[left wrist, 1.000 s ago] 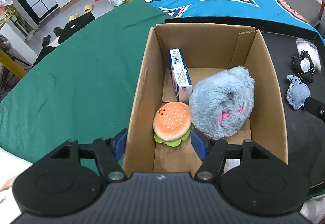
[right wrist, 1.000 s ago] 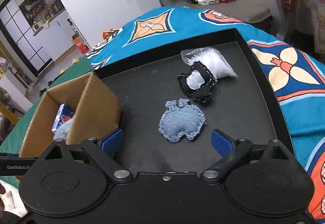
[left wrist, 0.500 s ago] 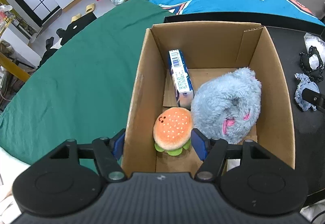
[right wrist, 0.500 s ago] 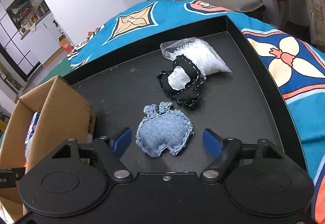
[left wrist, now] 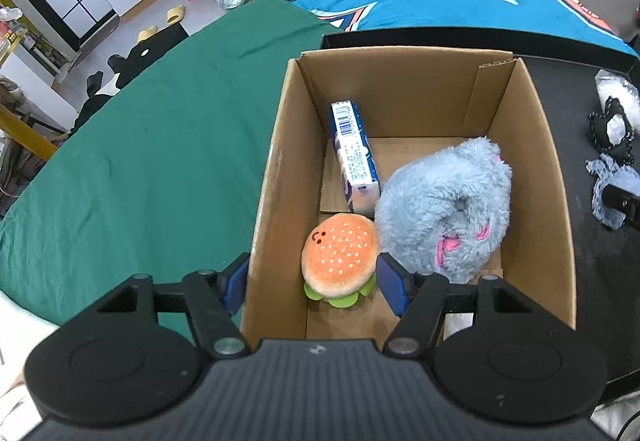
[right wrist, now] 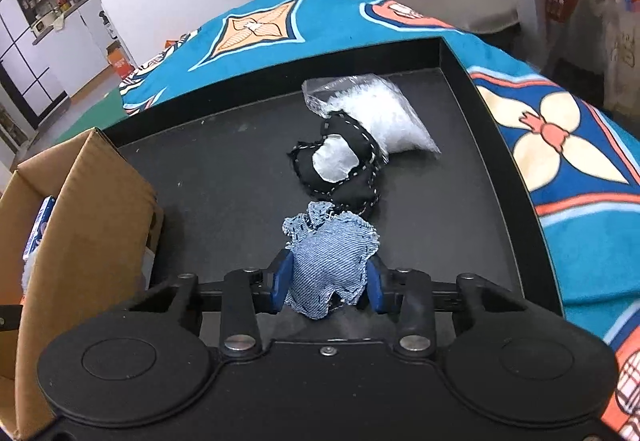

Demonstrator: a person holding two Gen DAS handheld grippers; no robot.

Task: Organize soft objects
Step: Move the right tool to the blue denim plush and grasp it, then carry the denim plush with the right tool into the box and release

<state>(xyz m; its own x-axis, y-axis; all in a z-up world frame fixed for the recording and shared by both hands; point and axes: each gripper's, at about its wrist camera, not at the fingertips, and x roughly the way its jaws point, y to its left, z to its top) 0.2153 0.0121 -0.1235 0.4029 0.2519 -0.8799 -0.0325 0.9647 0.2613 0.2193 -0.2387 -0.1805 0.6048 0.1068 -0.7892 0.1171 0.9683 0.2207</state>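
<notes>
Your right gripper (right wrist: pixel 329 281) has just closed its jaws onto the denim toy (right wrist: pixel 330 265) on the black tray (right wrist: pixel 224 177), while your left gripper (left wrist: pixel 312 285) straddles the cardboard box (left wrist: pixel 400 89) wall, jaws apart.

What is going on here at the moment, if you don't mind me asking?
A person with a gripper in each hand is sorting soft things into a cardboard box. The right gripper has just been closing on a denim pillow on the black tray, and its pads now press the pillow's sides. The left gripper is open, straddling the box's left wall. A burger plush, a fluffy blue toy and a small carton are already inside.
</notes>
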